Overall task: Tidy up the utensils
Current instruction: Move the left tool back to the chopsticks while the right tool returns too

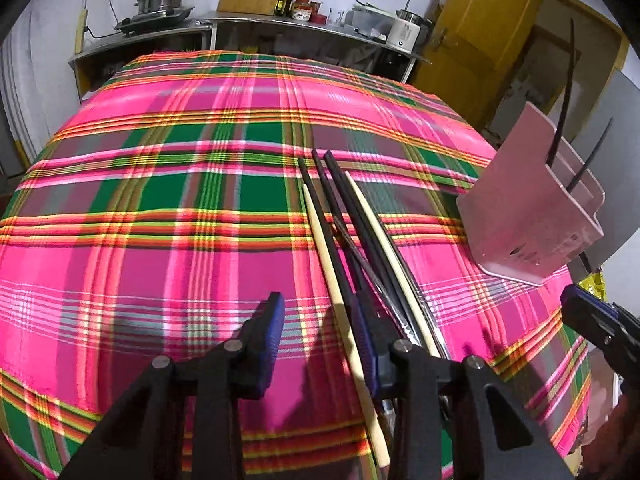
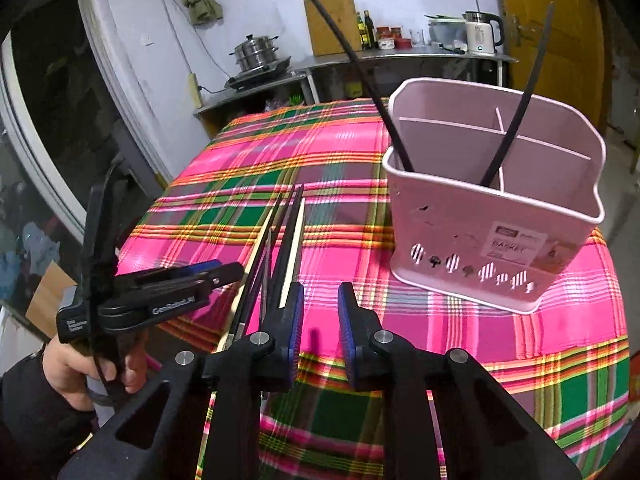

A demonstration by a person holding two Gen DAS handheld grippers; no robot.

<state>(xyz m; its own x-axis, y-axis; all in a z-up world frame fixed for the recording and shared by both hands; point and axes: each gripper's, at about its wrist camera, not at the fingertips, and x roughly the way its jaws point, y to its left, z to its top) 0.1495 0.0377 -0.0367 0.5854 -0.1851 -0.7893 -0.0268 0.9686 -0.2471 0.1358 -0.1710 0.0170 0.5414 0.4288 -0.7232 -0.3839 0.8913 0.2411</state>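
Chopsticks (image 1: 352, 248) in a loose pile on desk (image 1: 160, 200) near pink basket (image 2: 492, 216); left gripper (image 1: 320, 344) jaws wide, right gripper (image 2: 318, 332) jaws narrow, both empty; could roll off or grab too many.

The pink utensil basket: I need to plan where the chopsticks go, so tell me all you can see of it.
The pink utensil basket looks plastic, with rounded corners, inner dividers forming compartments, cut-out holes low on its front wall and a label reading BASKET. It stands upright on the plaid tablecloth, and two black chopsticks lean inside.
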